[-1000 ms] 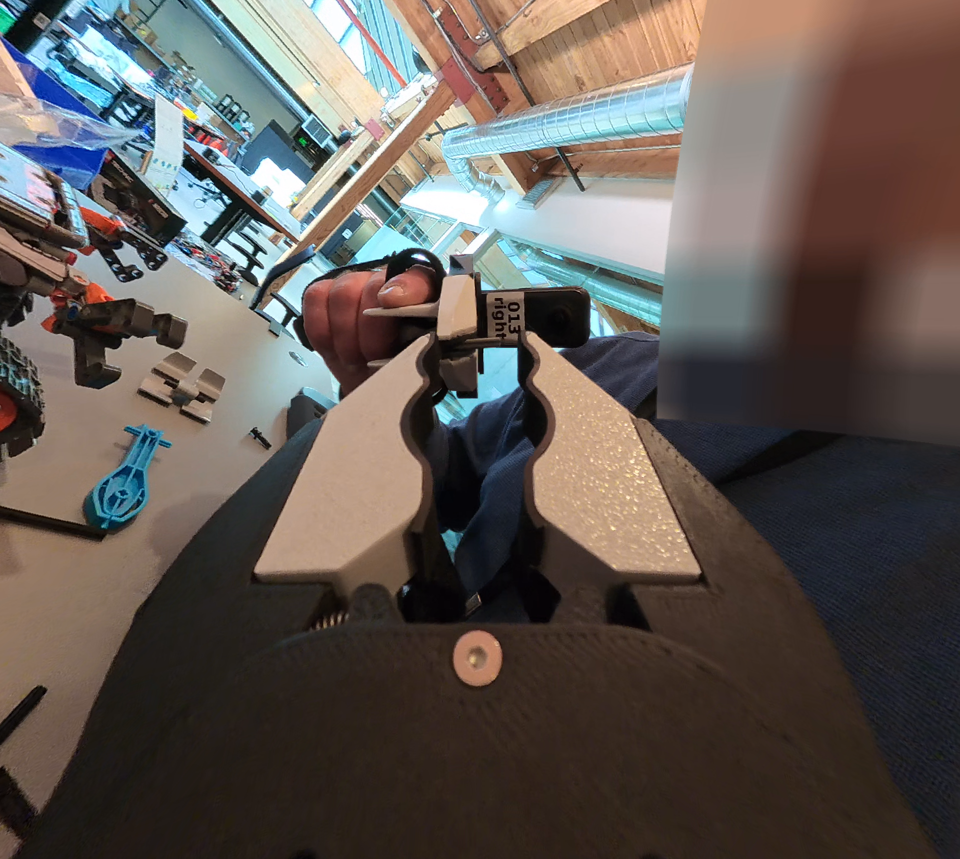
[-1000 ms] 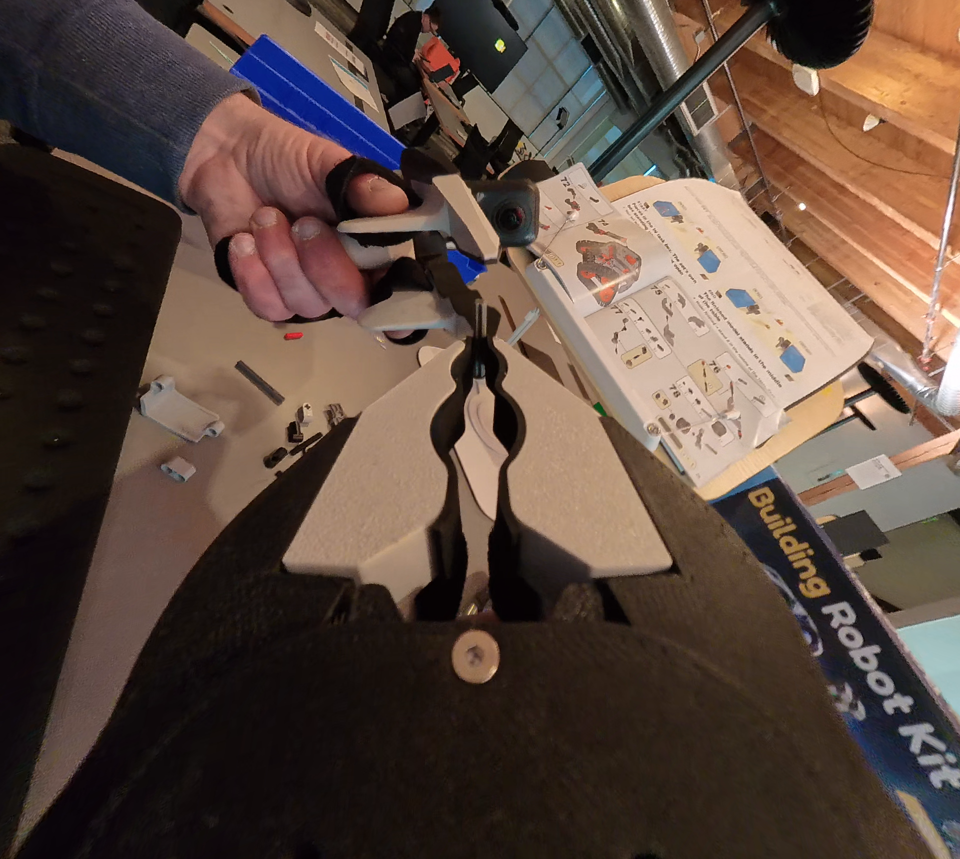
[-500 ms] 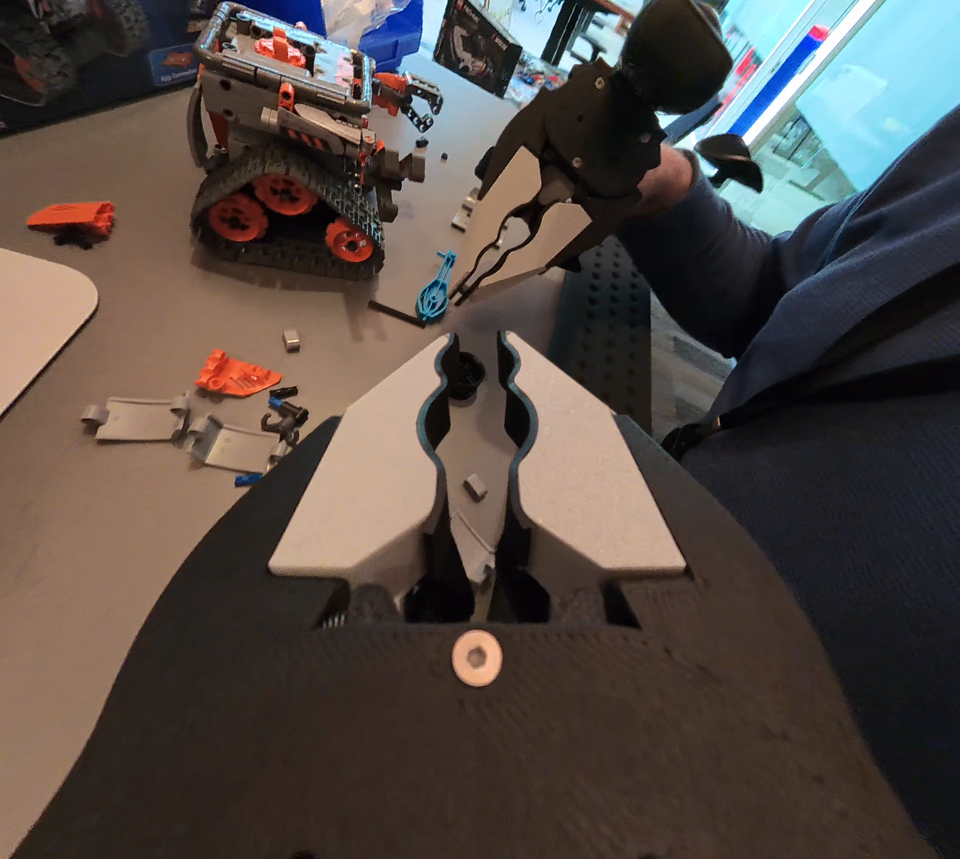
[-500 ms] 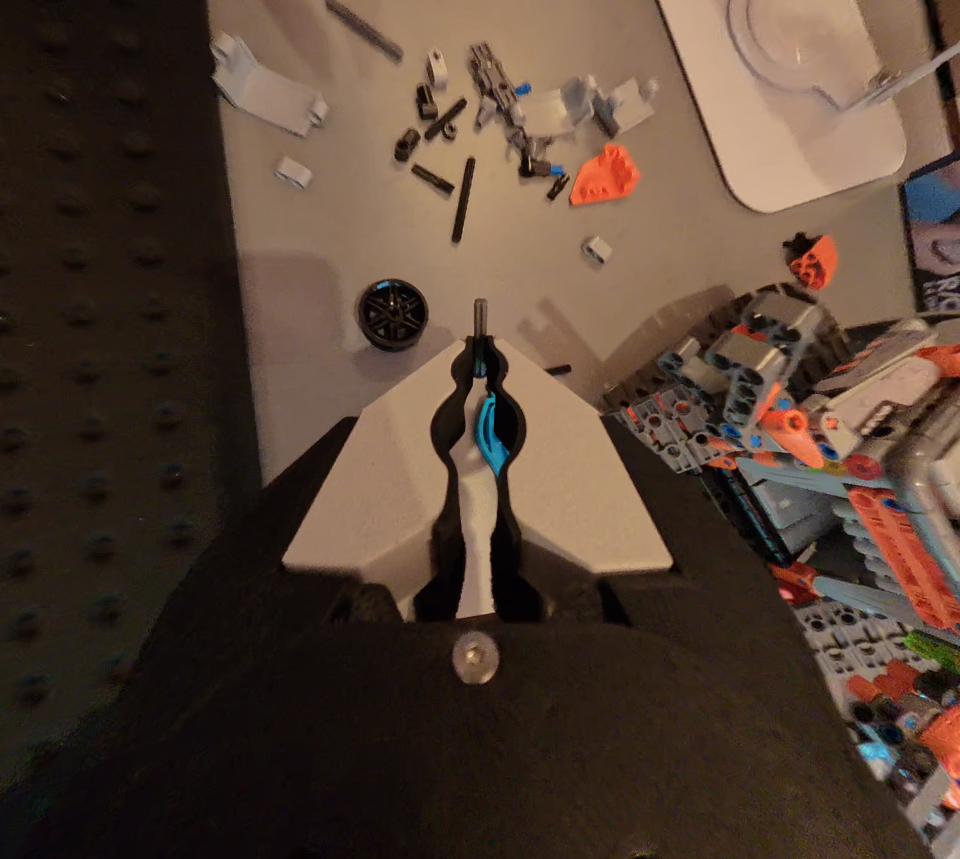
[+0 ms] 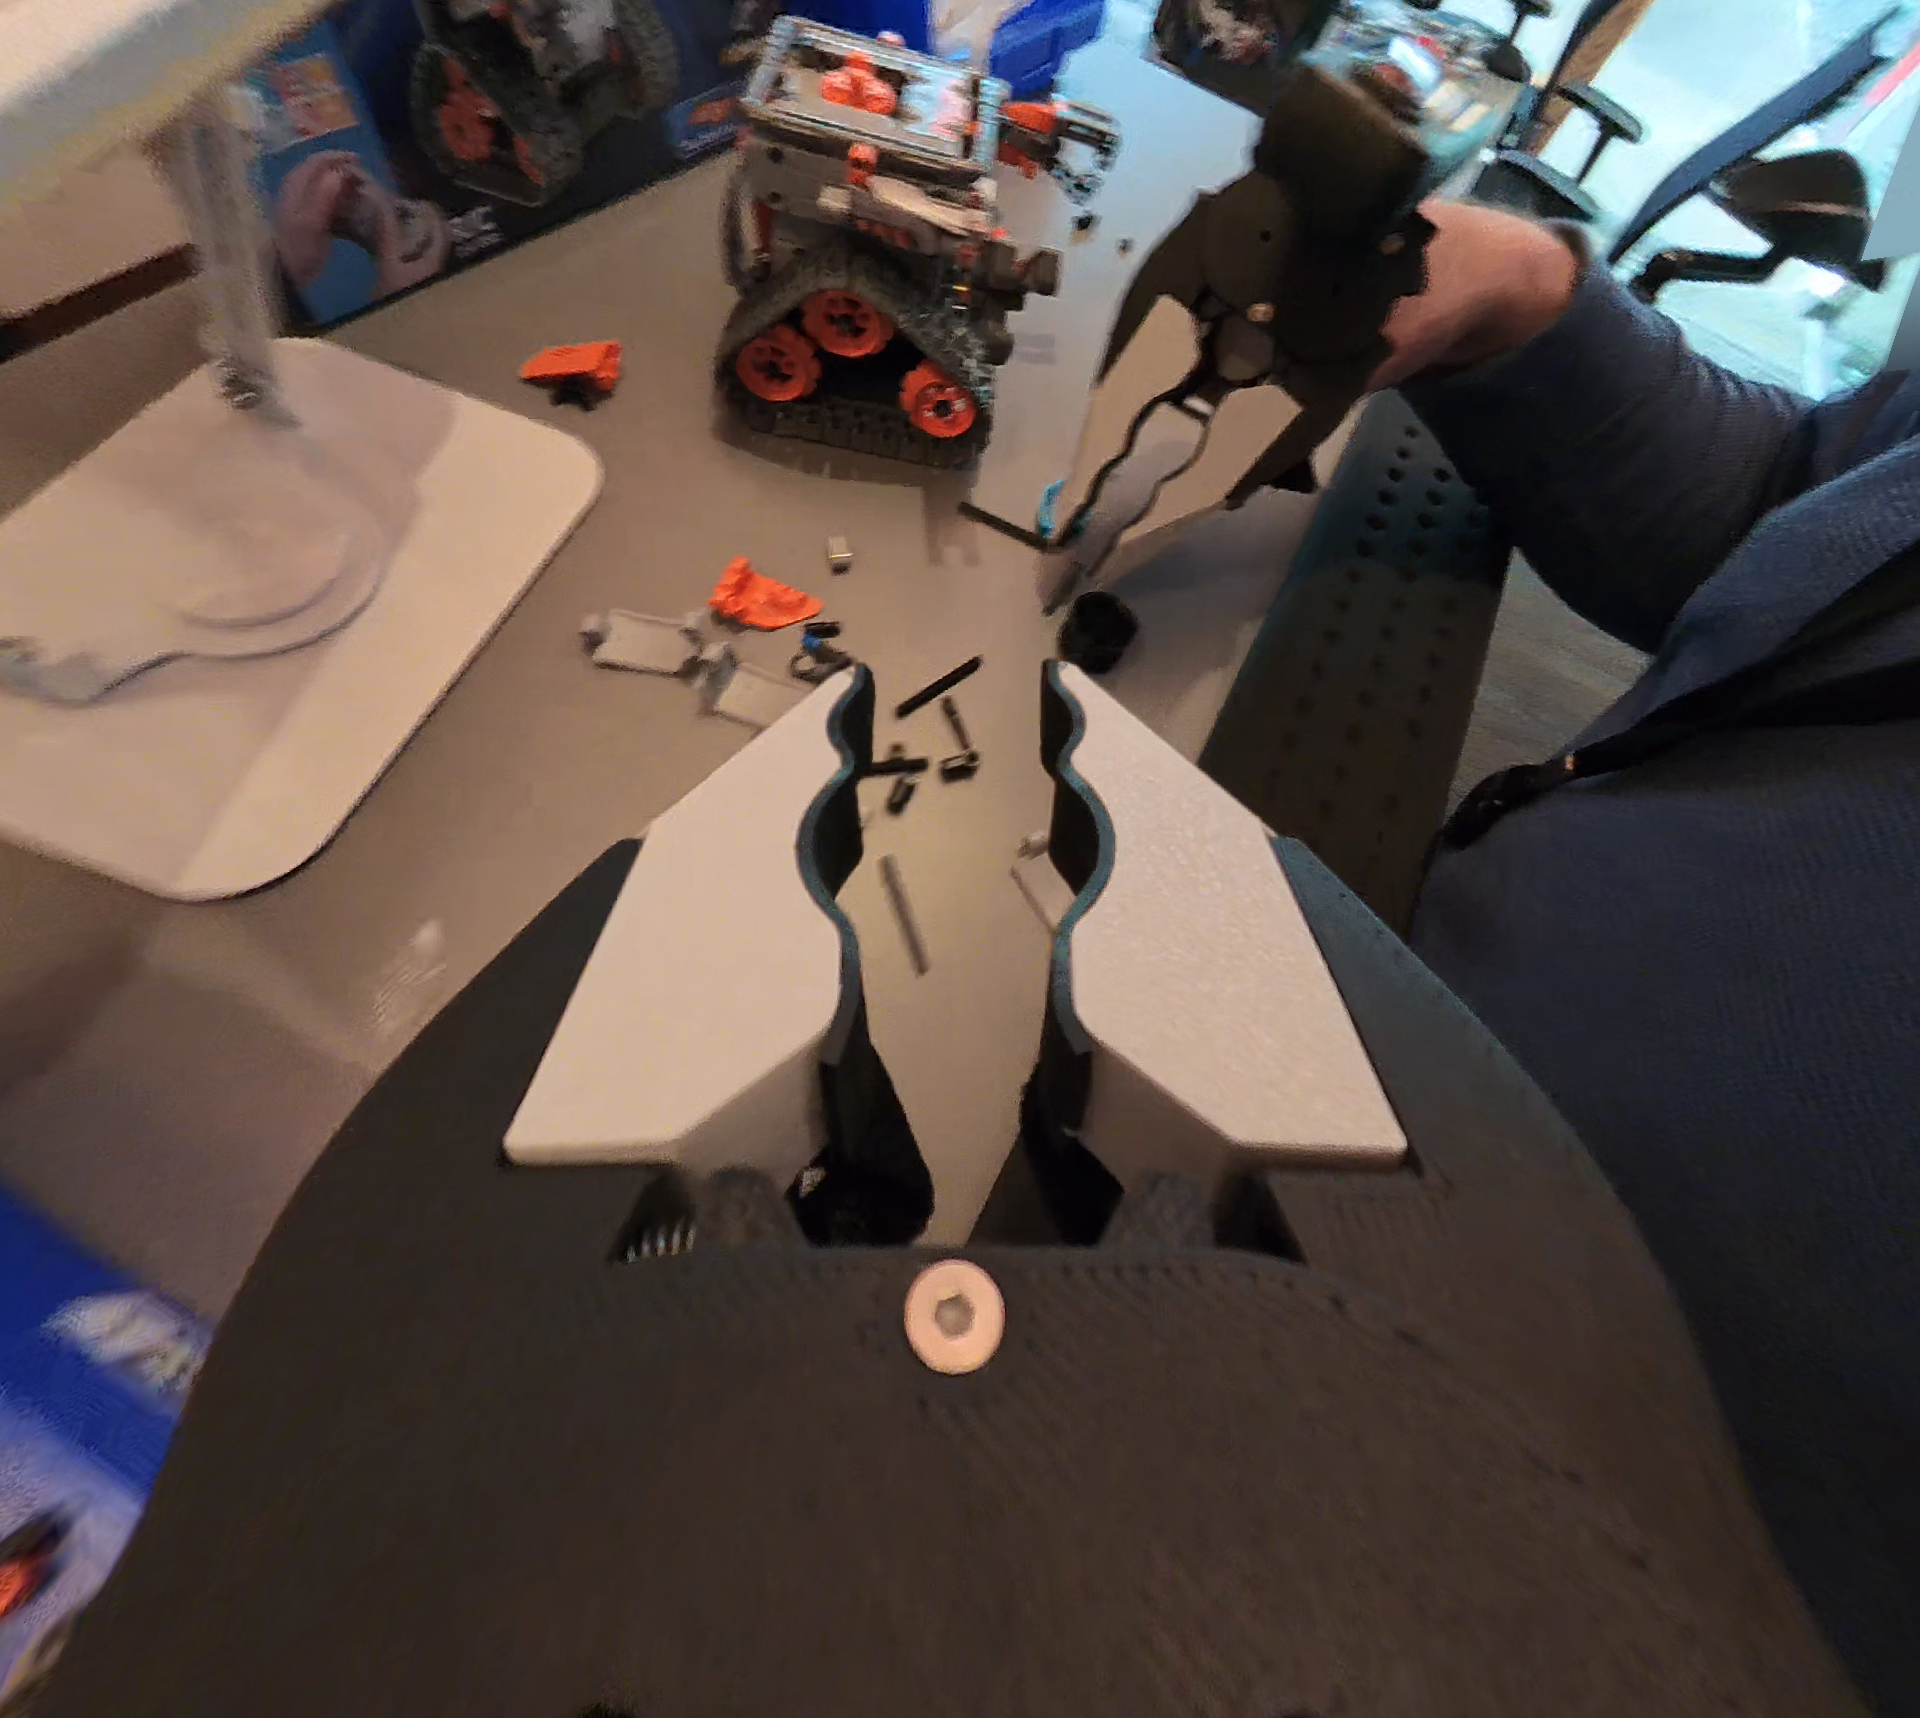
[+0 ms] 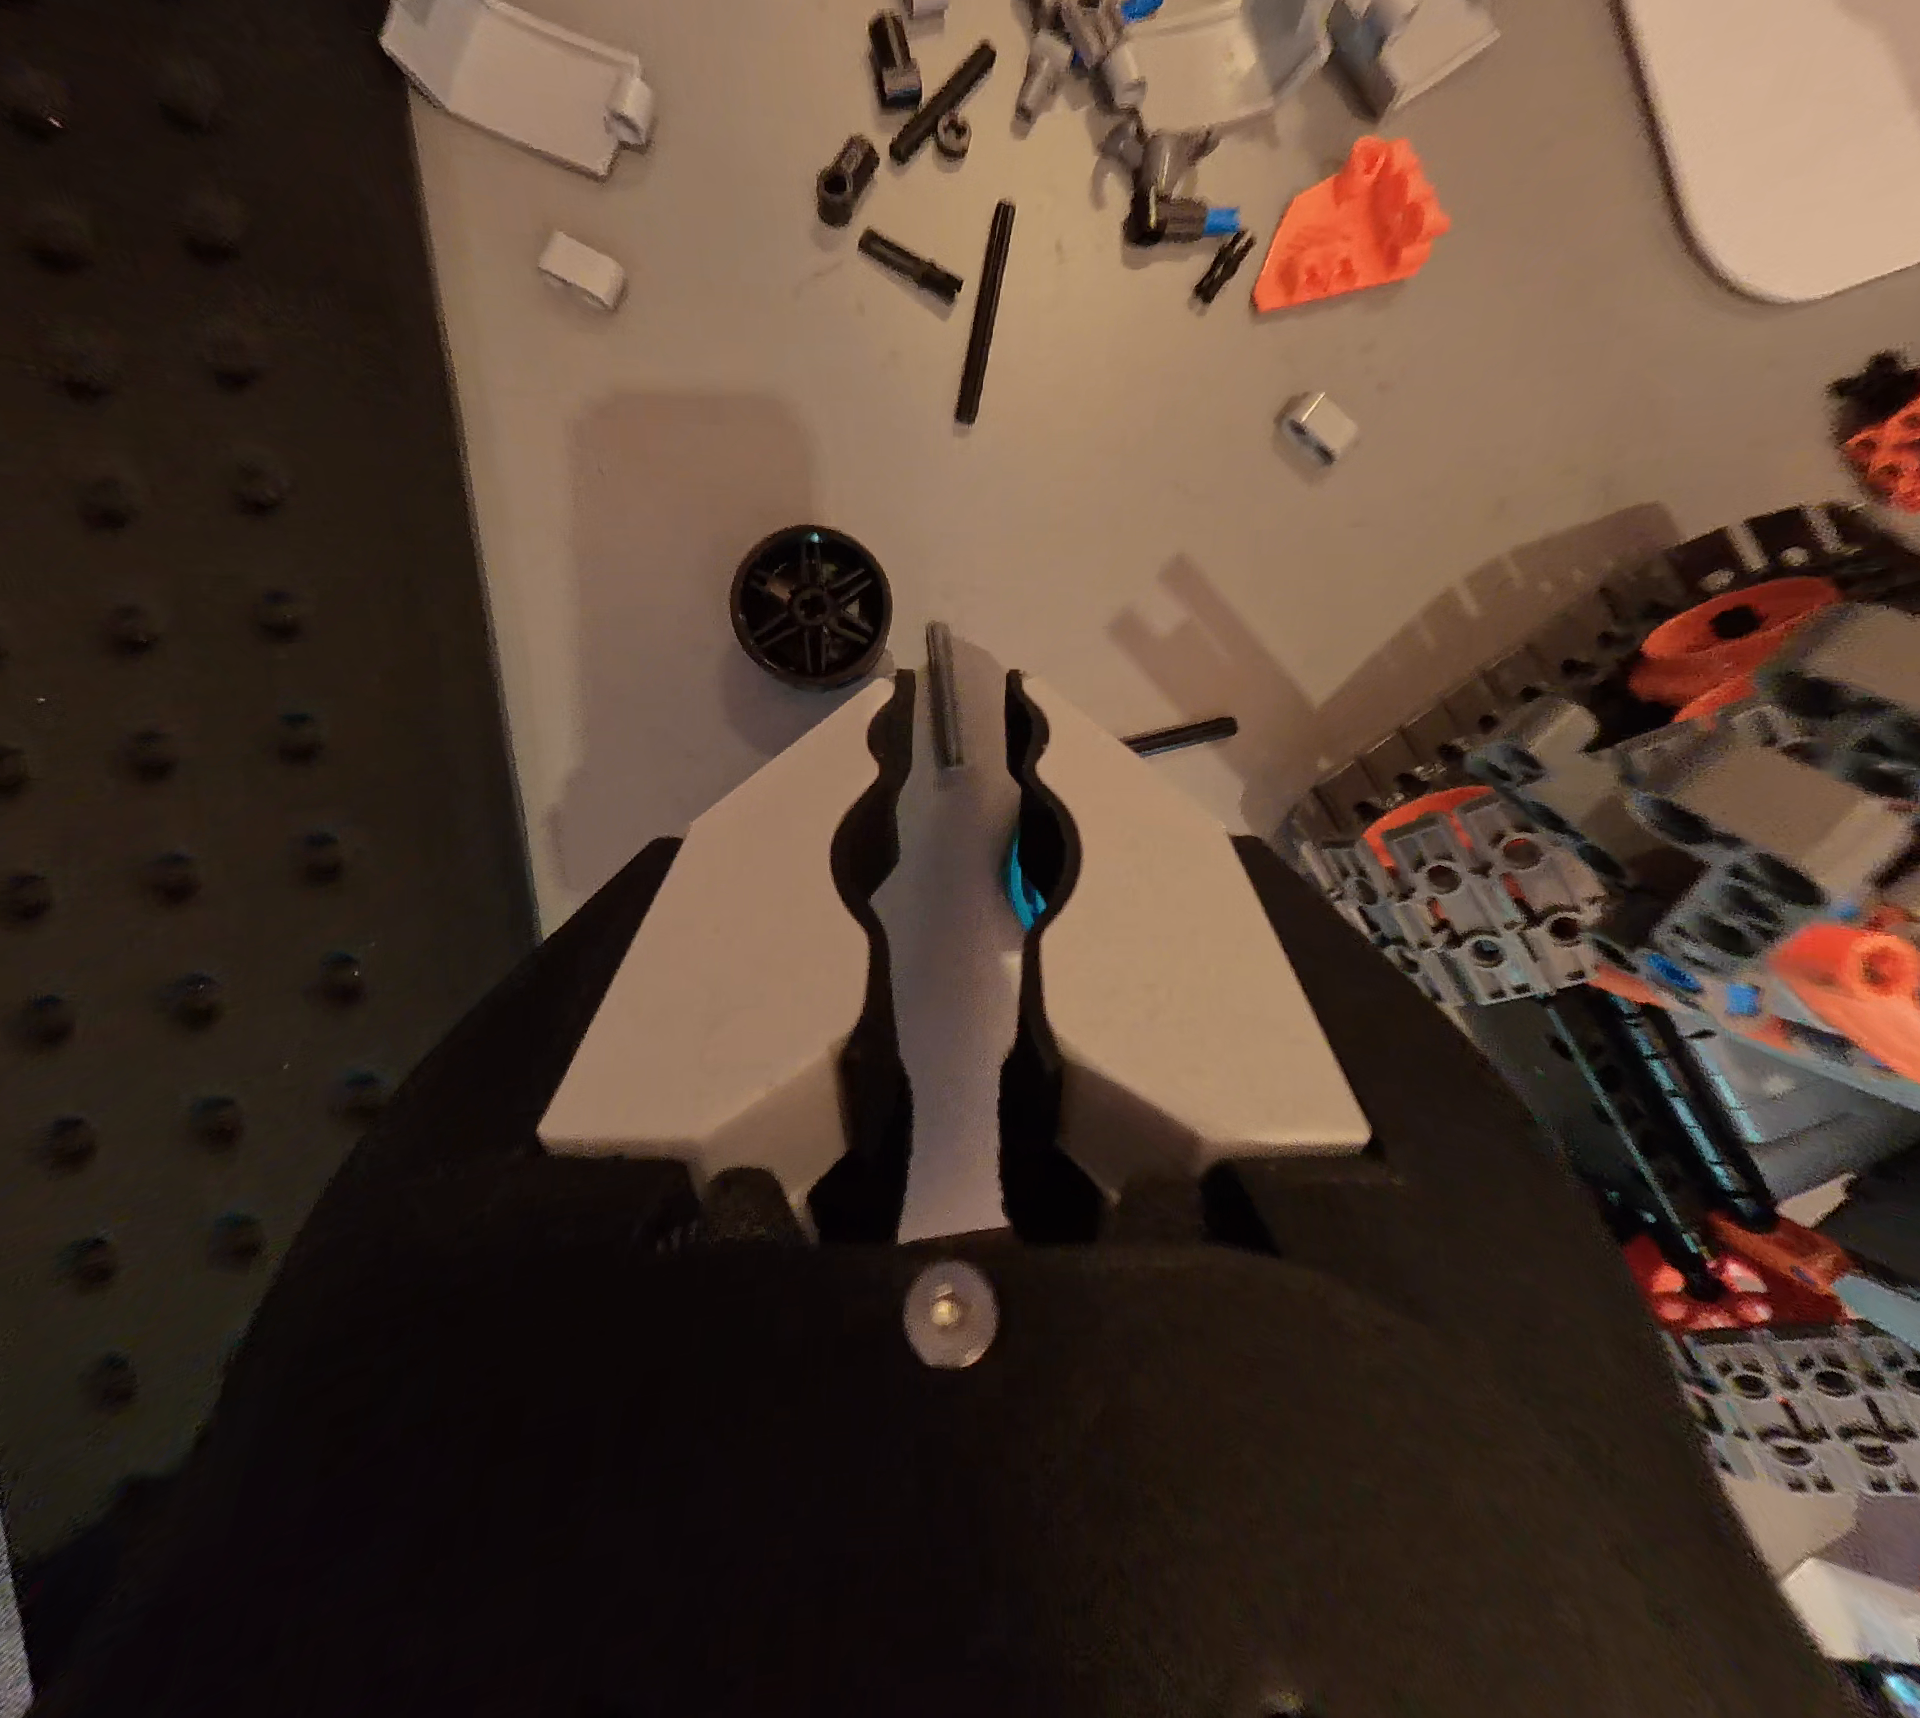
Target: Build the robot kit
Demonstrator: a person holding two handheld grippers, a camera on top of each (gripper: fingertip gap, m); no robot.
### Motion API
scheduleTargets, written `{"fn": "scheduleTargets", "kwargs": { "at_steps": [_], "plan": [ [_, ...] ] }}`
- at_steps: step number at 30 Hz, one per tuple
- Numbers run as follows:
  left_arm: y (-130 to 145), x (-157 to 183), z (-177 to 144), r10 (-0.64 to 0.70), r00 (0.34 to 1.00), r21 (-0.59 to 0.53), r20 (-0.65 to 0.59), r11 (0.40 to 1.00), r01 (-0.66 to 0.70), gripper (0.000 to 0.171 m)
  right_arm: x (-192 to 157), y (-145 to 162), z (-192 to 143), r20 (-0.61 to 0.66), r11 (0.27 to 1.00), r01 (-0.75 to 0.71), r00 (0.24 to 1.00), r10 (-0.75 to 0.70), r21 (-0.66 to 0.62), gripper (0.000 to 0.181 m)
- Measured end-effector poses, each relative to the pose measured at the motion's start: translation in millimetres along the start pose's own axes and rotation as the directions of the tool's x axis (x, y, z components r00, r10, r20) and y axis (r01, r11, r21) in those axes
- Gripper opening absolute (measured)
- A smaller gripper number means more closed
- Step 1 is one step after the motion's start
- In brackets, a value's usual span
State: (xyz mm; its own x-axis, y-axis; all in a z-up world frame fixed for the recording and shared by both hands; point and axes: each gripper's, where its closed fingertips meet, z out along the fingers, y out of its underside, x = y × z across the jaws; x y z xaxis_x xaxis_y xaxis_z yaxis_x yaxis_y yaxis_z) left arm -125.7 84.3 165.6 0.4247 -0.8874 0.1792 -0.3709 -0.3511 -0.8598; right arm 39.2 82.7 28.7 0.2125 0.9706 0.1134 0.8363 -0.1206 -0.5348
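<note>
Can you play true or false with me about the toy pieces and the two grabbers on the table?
1. The left gripper is open with nothing between its fingers. True.
2. The black wheel sits on top of the tracked toy vehicle. False: it lies on the grey table, just beyond the right gripper.
3. The right gripper is shut tight. False: its jaws stand apart, around a grey axle.
4. An orange piece lies among the loose parts. True.

Free: bare table (image 6: 1039,473) beyond scattered small parts (image 6: 977,307) | Blocked: tracked model (image 6: 1662,889) right, studded mat (image 6: 208,421) left.
</note>
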Motion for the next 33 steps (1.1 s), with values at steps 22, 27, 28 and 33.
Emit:
{"fn": "scheduleTargets", "kwargs": {
  "at_steps": [22, 27, 28, 33],
  "plan": [
    [137.6, -244.7, -170.4, -0.007, 0.752, -0.425, 0.660, 0.822, 0.380, 0.022, 10.4, -65.7, 1.1, -0.013, 0.973, 0.008, 1.000, -0.005, 0.230, 0.008],
    [133.9, -273.5, -168.7, -0.064, 0.694, -0.322, 0.717, 0.853, 0.412, 0.017, 16.0, -73.8, 2.6, -0.017, 0.963, -0.002, 1.000, 0.007, 0.268, 0.006],
    [134.6, -274.3, -166.5, -0.065, 0.700, -0.327, 0.711, 0.851, 0.411, 0.018, 17.3, -75.4, 2.3, -0.021, 0.961, -0.001, 1.000, 0.007, 0.278, 0.006],
    [132.4, -276.8, -156.2, -0.041, 0.741, -0.363, 0.670, 0.853, 0.375, 0.028, 19.1, -79.9, 0.2, -0.023, 0.944, 0.001, 1.000, 0.007, 0.331, 0.004]
  ]
}}
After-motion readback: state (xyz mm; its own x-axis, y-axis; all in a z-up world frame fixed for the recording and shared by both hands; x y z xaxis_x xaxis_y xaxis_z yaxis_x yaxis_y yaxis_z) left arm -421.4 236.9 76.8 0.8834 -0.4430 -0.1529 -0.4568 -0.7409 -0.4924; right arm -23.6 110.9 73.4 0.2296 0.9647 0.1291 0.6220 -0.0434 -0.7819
